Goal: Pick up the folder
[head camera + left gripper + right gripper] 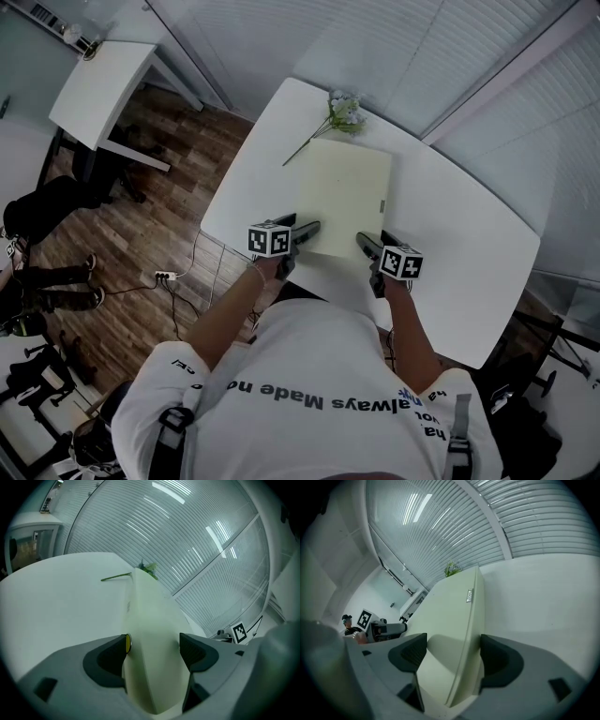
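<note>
A pale cream folder lies flat on the white table, its near edge toward me. My left gripper is at the folder's near left corner and my right gripper at its near right corner. In the left gripper view the folder runs between the jaws of the left gripper, which stand wide. In the right gripper view the folder likewise passes between the spread jaws of the right gripper, with a gap at one pad. Neither gripper presses on it.
A small sprig of flowers lies on the table just beyond the folder's far edge. Window blinds rise behind the table. A second white table stands at the far left over wooden floor, with a power strip on the floor.
</note>
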A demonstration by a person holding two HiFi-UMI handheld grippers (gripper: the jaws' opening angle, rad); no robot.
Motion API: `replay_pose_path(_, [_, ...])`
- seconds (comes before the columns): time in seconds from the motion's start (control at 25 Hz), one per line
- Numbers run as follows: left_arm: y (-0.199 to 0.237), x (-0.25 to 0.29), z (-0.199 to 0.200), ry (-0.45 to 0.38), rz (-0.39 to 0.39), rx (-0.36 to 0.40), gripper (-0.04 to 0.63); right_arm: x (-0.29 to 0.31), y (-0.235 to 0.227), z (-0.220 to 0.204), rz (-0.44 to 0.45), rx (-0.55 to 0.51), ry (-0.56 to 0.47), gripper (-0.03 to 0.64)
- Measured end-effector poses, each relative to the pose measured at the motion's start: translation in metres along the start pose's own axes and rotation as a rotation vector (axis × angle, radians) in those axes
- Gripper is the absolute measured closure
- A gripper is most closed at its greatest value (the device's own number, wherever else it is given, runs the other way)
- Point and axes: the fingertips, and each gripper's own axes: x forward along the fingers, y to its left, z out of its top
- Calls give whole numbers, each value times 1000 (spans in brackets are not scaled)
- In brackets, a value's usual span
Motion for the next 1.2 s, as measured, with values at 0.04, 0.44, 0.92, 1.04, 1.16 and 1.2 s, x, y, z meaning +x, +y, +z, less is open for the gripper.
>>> replay_pose_path(0.04, [0, 0, 0, 1, 2, 7, 268, 0, 0, 0, 0, -2, 1, 306])
replay_pose_path(0.44, [-4, -1, -1, 12, 35, 64, 270, -6, 2, 4, -23, -33, 7, 308])
replay_pose_path(0.92, [-10, -14, 8, -22, 39, 82, 270, -14, 16, 15, -27, -62, -16, 308])
replay_pose_path(1.04, [-17, -18, 13, -34, 38, 94, 270, -19, 20, 19, -28, -74, -26, 308])
replay_pose_path(1.16, [-22, -22, 18, -50, 36, 109, 270, -25, 24, 25, -29, -86, -43, 308])
replay_pose_path(1.2, [-24, -23, 20, -55, 36, 115, 270, -26, 26, 27, -29, -91, -49, 308])
